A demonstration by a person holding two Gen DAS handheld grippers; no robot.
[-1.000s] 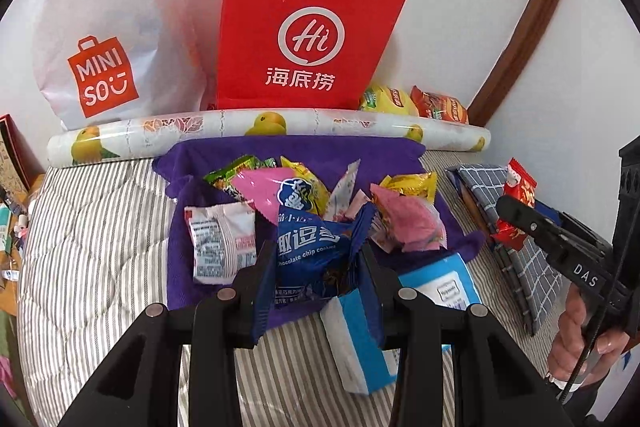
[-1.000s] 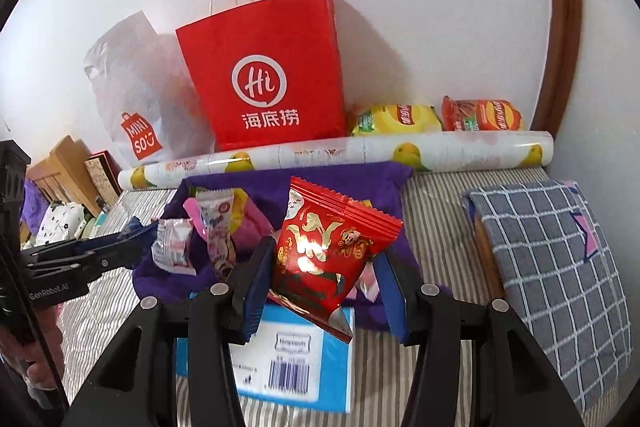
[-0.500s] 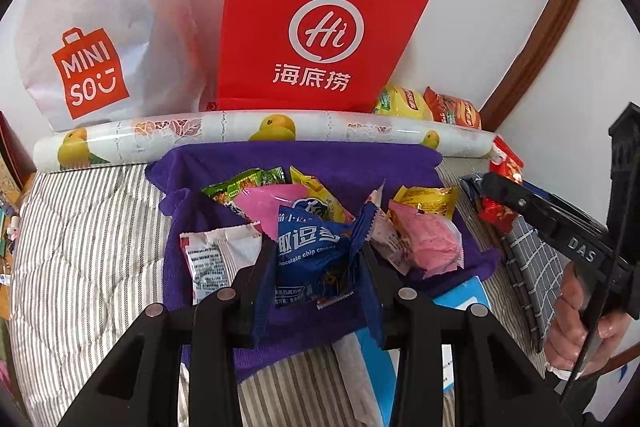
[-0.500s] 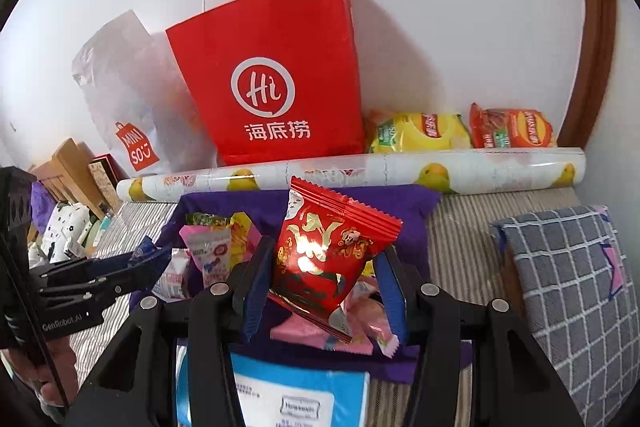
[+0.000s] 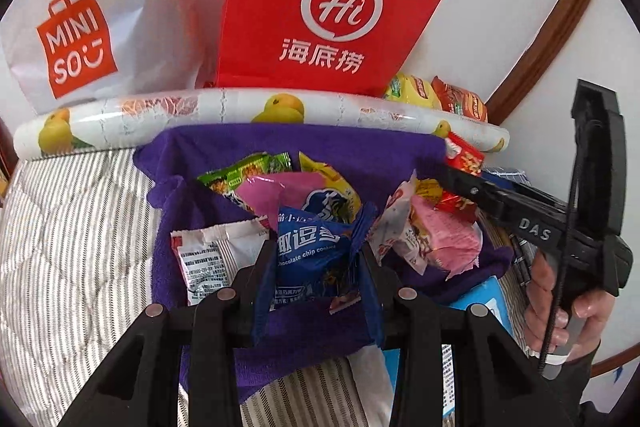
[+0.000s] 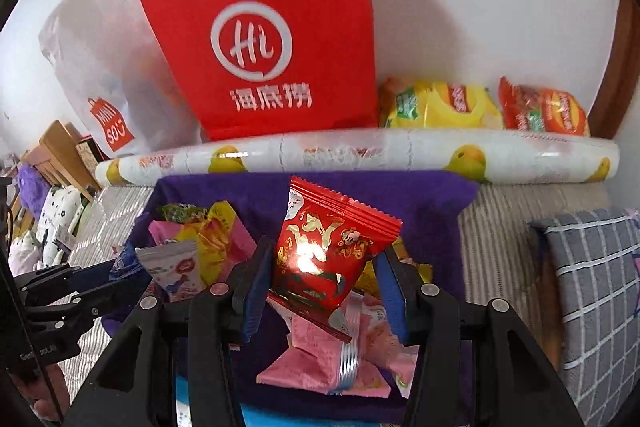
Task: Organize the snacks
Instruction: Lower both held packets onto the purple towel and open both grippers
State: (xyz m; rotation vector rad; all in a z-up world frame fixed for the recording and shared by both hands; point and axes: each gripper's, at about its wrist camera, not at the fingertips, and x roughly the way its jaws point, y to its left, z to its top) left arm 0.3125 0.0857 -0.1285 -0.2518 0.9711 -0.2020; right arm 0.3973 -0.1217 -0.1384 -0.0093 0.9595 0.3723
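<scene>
My left gripper (image 5: pixel 316 251) is shut on a blue chocolate chip cookie packet (image 5: pixel 310 247), held over the purple towel (image 5: pixel 360 155). My right gripper (image 6: pixel 324 267) is shut on a shiny red snack packet (image 6: pixel 328 251), also above the towel (image 6: pixel 420 203). Several loose snack packets lie on the towel: pink ones (image 6: pixel 320 367), a white one (image 5: pixel 212 255), green and yellow ones (image 5: pixel 244 173). In the left wrist view the right gripper (image 5: pixel 460 183) comes in from the right with the red packet (image 5: pixel 464 159).
A red paper bag (image 6: pixel 264 47) and a white Miniso bag (image 5: pixel 80 39) stand against the wall behind a patterned roll (image 6: pixel 360 151). Yellow (image 6: pixel 440 103) and orange (image 6: pixel 544 111) chip bags lie beside them. A blue-white box (image 5: pixel 480 303) and a checked cushion (image 6: pixel 592 287) lie near.
Both grippers moved forward and lower toward the towel and the bags, each keeping its packet. The blue-white box slid down to the bottom edge of both views.
</scene>
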